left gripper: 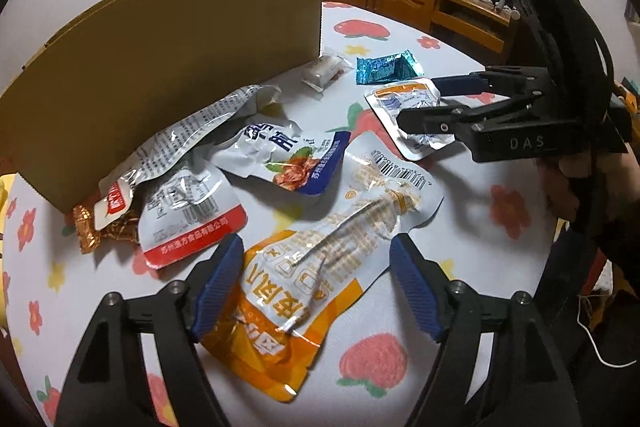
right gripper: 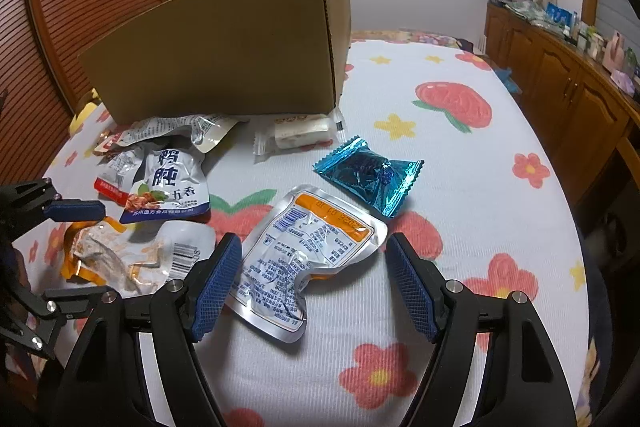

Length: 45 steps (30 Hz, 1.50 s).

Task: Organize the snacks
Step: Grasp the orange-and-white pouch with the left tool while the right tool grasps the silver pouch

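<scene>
Snack packets lie on a flower-print cloth (right gripper: 460, 195) before a cardboard box (right gripper: 224, 67). My left gripper (left gripper: 318, 287) is open, its blue pads either side of an orange-and-silver pouch (left gripper: 320, 267). My right gripper (right gripper: 312, 287) is open around a smaller silver pouch with an orange band (right gripper: 304, 255); it also shows in the left wrist view (left gripper: 424, 103), fingers over that pouch (left gripper: 404, 95). The left gripper shows at the left of the right wrist view (right gripper: 68, 247). A blue foil packet (right gripper: 368, 179), a white wrapped cake (right gripper: 300, 135) and a blue-and-white pouch (right gripper: 168, 183) lie nearby.
A red-edged pouch (left gripper: 188, 219), a long silver bag (left gripper: 180, 143) and a brown foil packet (left gripper: 100, 227) lie against the box (left gripper: 160, 67). A wooden cabinet (right gripper: 568, 99) with clutter on top runs along the right. A slatted wooden door (right gripper: 80, 7) stands at the left.
</scene>
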Available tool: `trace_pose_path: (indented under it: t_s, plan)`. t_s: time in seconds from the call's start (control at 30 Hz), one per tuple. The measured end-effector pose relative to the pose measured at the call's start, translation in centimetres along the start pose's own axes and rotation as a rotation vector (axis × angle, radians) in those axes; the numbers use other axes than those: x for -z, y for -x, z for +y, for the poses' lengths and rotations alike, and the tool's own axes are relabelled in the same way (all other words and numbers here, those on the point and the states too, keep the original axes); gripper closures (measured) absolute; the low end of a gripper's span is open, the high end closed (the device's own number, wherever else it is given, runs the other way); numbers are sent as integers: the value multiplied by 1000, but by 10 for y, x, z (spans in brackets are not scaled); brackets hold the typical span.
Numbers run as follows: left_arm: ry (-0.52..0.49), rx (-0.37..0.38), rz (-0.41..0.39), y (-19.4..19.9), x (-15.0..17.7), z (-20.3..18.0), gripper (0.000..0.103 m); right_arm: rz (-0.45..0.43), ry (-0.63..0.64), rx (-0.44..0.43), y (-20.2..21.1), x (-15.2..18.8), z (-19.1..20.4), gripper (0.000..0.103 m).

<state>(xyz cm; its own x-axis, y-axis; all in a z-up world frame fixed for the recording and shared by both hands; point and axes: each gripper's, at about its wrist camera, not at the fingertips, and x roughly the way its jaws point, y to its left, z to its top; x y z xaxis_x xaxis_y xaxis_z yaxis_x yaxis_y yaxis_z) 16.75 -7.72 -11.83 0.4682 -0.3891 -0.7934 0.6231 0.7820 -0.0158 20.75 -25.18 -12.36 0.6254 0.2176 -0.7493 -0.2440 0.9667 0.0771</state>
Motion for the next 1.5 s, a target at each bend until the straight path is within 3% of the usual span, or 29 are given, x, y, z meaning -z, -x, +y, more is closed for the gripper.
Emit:
trace_pose_path:
  t_s: [0.17, 0.33, 0.43, 0.53, 0.77, 1.03, 1.5]
  plan:
    - [10, 33, 18, -10, -5, 3, 15, 3, 7, 5, 0, 0, 1, 26]
    - [-29, 10, 20, -15, -5, -4, 13, 1, 8, 6, 1, 0, 2, 26]
    - [-32, 16, 17, -13, -4, -5, 20, 1, 8, 6, 0, 1, 2, 26]
    - [-40, 29, 11, -6, -1, -6, 43, 0, 8, 6, 1, 1, 1, 26]
    - [-42, 15, -21, 8, 9, -9, 58, 0, 8, 5, 1, 1, 2, 26]
    - [3, -3, -61, 26, 17, -6, 67, 2, 13, 7, 0, 1, 2, 26]
    - [74, 3, -94, 41, 18, 9, 70, 3, 17, 11, 0, 1, 3, 26]
